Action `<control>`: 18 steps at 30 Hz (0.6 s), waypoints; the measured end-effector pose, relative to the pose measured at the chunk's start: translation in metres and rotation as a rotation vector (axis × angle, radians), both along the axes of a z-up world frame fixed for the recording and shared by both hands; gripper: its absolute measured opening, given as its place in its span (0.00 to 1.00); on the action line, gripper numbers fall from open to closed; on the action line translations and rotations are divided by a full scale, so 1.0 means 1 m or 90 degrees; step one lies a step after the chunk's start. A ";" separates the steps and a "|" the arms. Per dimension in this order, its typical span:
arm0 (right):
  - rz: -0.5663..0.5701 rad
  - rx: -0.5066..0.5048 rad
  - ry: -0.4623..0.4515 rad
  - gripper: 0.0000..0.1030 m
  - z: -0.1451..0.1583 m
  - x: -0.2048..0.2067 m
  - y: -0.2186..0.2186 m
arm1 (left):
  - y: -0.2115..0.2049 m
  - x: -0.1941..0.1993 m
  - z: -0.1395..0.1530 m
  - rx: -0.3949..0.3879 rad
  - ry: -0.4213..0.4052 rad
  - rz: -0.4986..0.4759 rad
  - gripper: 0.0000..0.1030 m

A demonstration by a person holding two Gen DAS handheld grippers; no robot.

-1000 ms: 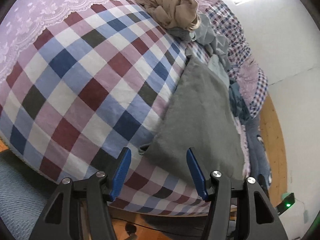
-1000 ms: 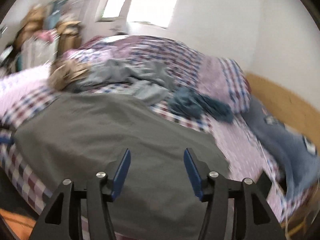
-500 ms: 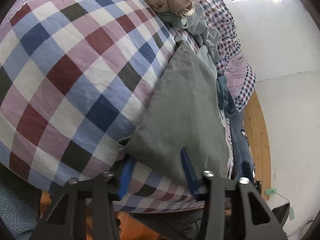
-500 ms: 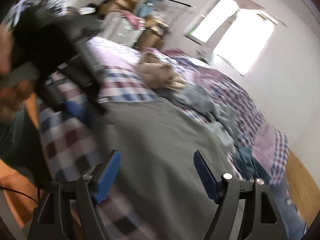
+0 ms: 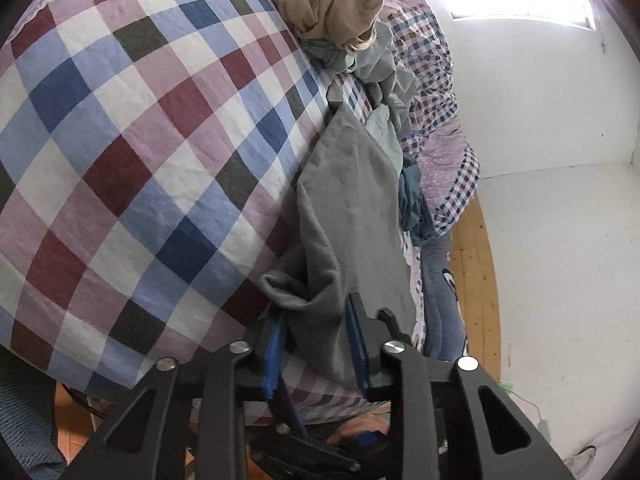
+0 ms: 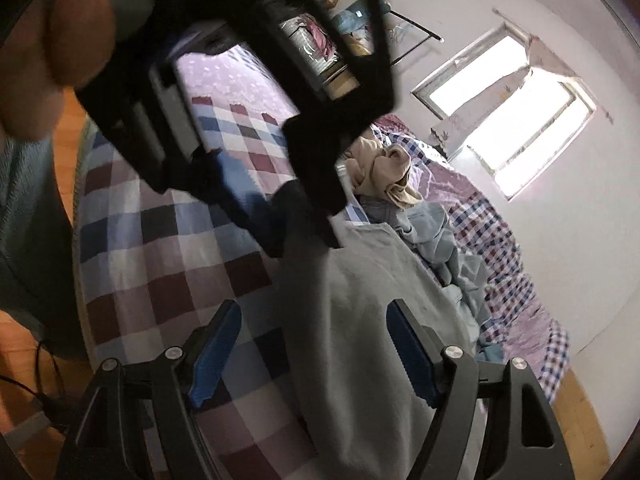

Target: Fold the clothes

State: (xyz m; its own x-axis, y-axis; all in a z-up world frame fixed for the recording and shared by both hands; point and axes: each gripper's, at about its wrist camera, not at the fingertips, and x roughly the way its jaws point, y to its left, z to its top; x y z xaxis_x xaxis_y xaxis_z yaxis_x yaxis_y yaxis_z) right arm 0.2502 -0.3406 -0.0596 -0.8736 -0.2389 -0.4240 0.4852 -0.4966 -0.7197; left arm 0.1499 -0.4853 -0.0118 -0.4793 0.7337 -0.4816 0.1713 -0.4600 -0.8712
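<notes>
A grey garment [image 5: 352, 208] lies flat along the right side of the checked bedcover [image 5: 140, 140]. My left gripper [image 5: 316, 308] has the garment's near corner bunched between its blue pads, and its jaws are closing on it. In the right wrist view the same gripper [image 6: 296, 232] shows as a dark blurred body at the garment's [image 6: 360, 300] far-left corner, with a hand [image 6: 60, 40] behind it. My right gripper [image 6: 314, 308] hovers wide over the near part of the garment. Its jaws are closing slightly, and its pads [image 6: 216, 352] stay clear of the cloth.
A crumpled beige garment [image 5: 328, 4] and grey-blue clothes [image 5: 384, 80] are piled at the far end of the bed. A dark teal piece [image 5: 412, 204] and jeans [image 5: 440, 280] hang off the right edge above a wooden floor [image 5: 476, 260]. A window [image 6: 508, 120] faces the bed.
The left jaws have narrowed onto the garment's corner, which now bunches up between the pads. The right gripper swung left and rolled, ending close beside the left gripper with wider jaws.
</notes>
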 end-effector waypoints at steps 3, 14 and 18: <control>-0.004 0.018 0.029 0.43 -0.004 -0.001 -0.006 | -0.002 -0.001 0.001 0.014 0.003 0.002 0.25; -0.002 -0.002 0.028 0.04 0.008 -0.008 -0.002 | -0.009 -0.001 -0.004 0.024 -0.012 0.013 0.33; -0.003 -0.019 0.028 0.03 0.018 -0.010 0.001 | -0.005 -0.003 0.001 0.025 0.007 0.013 0.42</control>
